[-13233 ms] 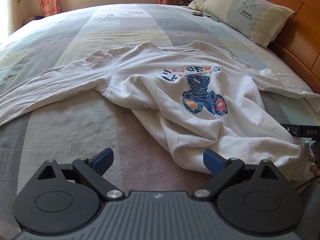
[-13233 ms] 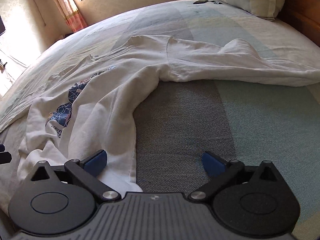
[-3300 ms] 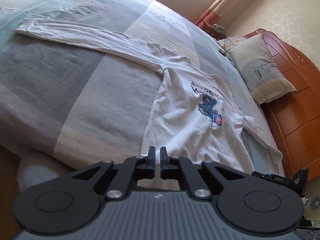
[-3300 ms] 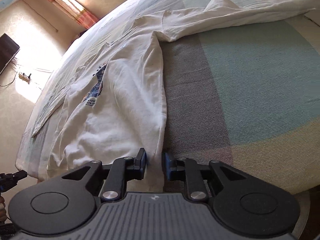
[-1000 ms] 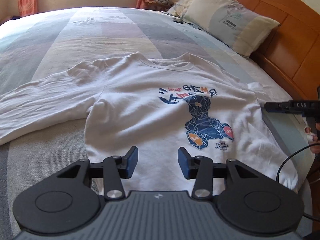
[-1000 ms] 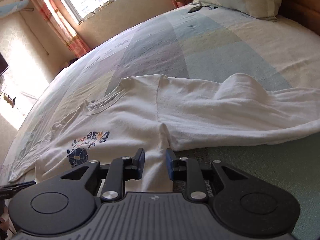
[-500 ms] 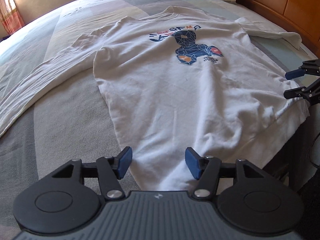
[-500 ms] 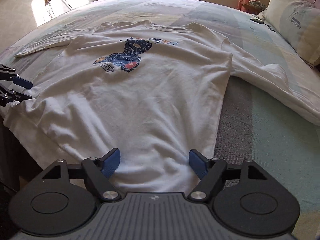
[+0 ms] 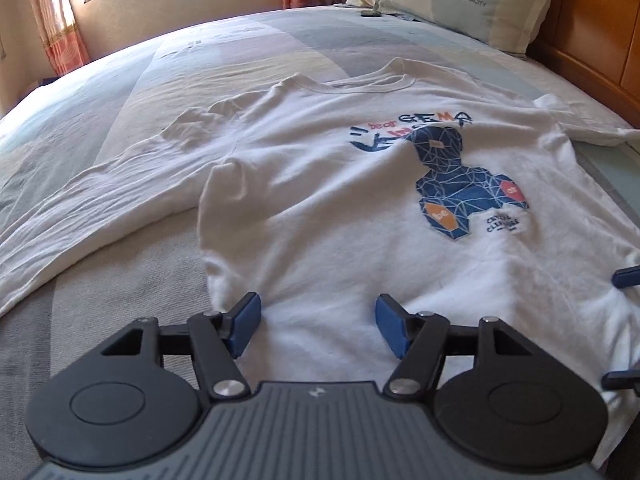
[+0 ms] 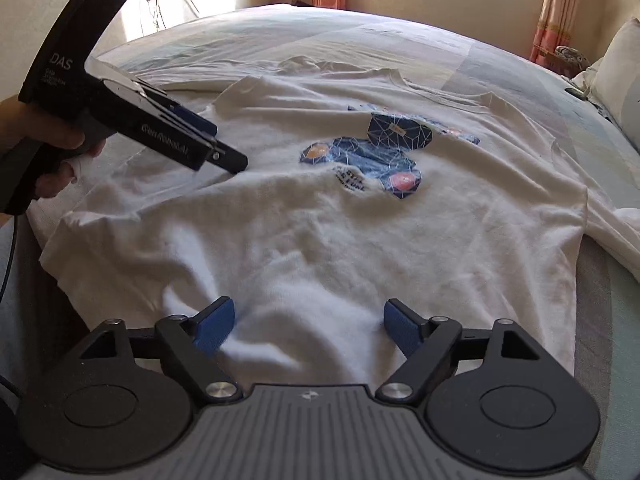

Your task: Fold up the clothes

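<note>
A white long-sleeved sweatshirt [image 9: 328, 200] with a blue bear print [image 9: 460, 184] lies face up on the bed, sleeves spread to both sides. My left gripper [image 9: 318, 326] is open and empty, low over the shirt's lower left part. My right gripper [image 10: 308, 326] is open and empty over the shirt's lower hem area [image 10: 304, 272]. The left gripper also shows in the right wrist view [image 10: 224, 152], its tips close above the cloth. A blue fingertip [image 9: 626, 278] of the right gripper shows at the left wrist view's right edge.
The bed [image 9: 120, 92] has a striped grey, green and cream cover. A pillow [image 9: 472, 0] and wooden headboard [image 9: 592, 40] are at the far right. A window and curtains [image 10: 556, 12] lie beyond. The bed edge [image 10: 24, 288] drops off at the left.
Both grippers have moved forward over the shirt's lower body and stay open. The left gripper has come closer to the right one.
</note>
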{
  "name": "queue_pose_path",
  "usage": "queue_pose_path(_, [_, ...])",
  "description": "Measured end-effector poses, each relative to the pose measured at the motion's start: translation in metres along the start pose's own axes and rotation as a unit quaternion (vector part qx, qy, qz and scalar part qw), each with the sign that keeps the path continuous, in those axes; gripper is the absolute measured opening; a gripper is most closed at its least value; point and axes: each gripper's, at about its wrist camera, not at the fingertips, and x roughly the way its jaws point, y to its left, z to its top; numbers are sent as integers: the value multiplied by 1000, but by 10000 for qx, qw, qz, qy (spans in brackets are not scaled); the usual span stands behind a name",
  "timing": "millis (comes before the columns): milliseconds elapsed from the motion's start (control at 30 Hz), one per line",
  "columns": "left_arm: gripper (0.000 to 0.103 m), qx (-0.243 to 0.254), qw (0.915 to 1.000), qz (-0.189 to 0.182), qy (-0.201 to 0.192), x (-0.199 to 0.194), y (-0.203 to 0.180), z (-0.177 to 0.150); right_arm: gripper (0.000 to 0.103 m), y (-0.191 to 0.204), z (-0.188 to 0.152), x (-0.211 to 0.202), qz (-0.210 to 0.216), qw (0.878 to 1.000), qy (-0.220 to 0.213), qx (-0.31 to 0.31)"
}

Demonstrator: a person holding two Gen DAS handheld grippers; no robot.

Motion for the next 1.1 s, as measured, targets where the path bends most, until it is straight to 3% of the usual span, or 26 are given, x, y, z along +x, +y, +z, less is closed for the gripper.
queue_pose_path(67, [63, -143, 9998, -102, 61, -4, 9, 2, 97, 0, -4, -3, -11, 10000, 30, 12])
queue_pose_path(167, [62, -57, 10000, -38, 32, -8, -3, 18, 97, 0, -9, -8, -27, 10000, 75, 30])
queue_pose_path(267, [65, 135, 9987, -433, -223, -6, -22, 35, 97, 0, -14, -13, -43, 9999, 120, 48])
queue_pose_path(333, [65, 142, 9988, -440, -184, 3, -29, 44, 97, 1, -13, -13, -18, 9999, 102, 62])
queue_pose_path(467, [65, -28, 9997, -175, 189, 32, -23, 50, 97, 20, 19, 15, 343, 9993, -113, -102])
queue_pose_path(500, [70, -73, 9996, -133, 221, 37, -19, 48, 97, 27, 24, 24, 469, 9986, -125, -206])
queue_pose_path(700, [71, -236, 9993, -271, 126, 39, 3, 46, 97, 63, 43, 81, 826, 9945, -13, -647])
queue_pose_path(733, [71, -242, 9993, -251, 126, 39, 5, 46, 103, 67, 43, 87, 841, 9943, 14, -649])
queue_pose_path(1000, [73, -234, 9995, -180, 81, 46, 12, 52, 103, 77, 21, 51, 1429, 9834, 725, -846])
queue_pose_path(1100, [73, -266, 9994, -186, 108, 47, 13, 53, 103, 77, 35, 44, 1556, 9851, 370, -632])
